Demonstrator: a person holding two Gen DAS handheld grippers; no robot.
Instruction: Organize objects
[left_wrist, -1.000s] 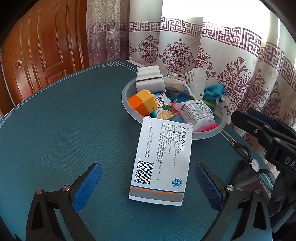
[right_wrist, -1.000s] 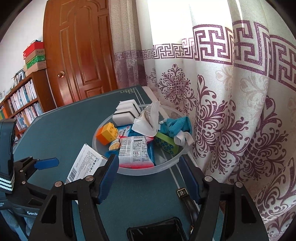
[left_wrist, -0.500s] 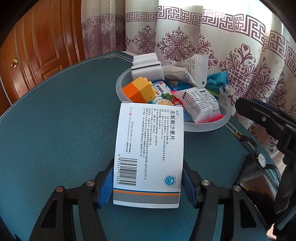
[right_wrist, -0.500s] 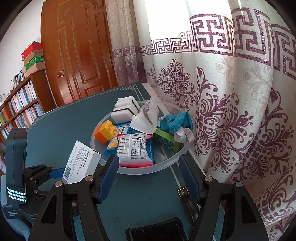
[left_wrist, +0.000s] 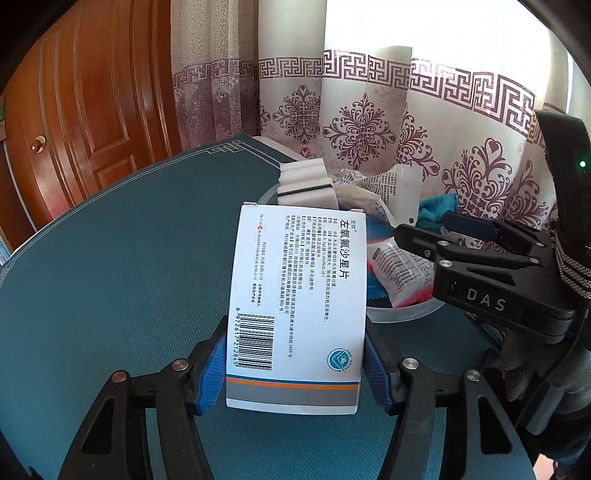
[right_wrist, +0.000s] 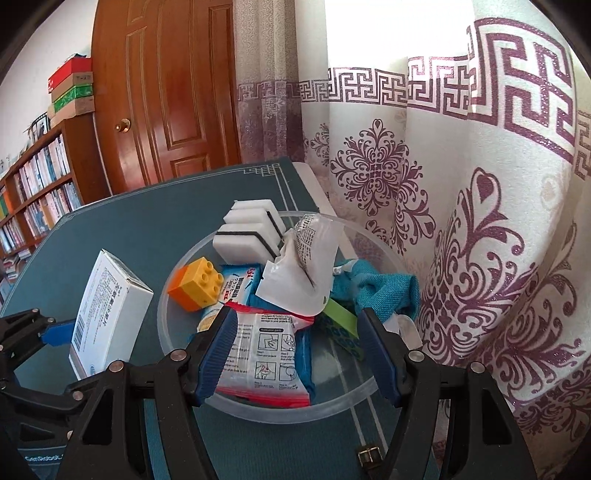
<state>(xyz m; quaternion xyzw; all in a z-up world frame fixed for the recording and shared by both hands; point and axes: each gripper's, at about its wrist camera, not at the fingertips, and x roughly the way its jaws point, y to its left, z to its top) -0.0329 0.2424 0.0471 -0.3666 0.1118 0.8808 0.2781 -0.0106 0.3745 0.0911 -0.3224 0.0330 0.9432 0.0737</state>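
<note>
A brown panelled door (right_wrist: 173, 99) with a brass knob (right_wrist: 123, 124) stands beside patterned purple-and-white curtains (right_wrist: 461, 166), a bookshelf (right_wrist: 33, 188) topped with stacked boxes (right_wrist: 72, 88) at far left

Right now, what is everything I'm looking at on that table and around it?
medicine box: one, white with a grey and orange stripe, lifted off the table between the left gripper's pads
bowl: one, clear plastic, on the table by the curtain
sponge: one, white with a black layer, at the bowl's far rim
toy brick: one, orange and yellow, in the bowl
red-edged packet: one, white, front of the bowl
white pouch: one, in the bowl
cloth: one, teal, in the bowl
table: one, teal top
curtain: white with purple pattern
door: one, brown wood
bookshelf: one, far left
left gripper: black, blue pads, gripping the box
right gripper: black, blue pads, open over the bowl
</note>
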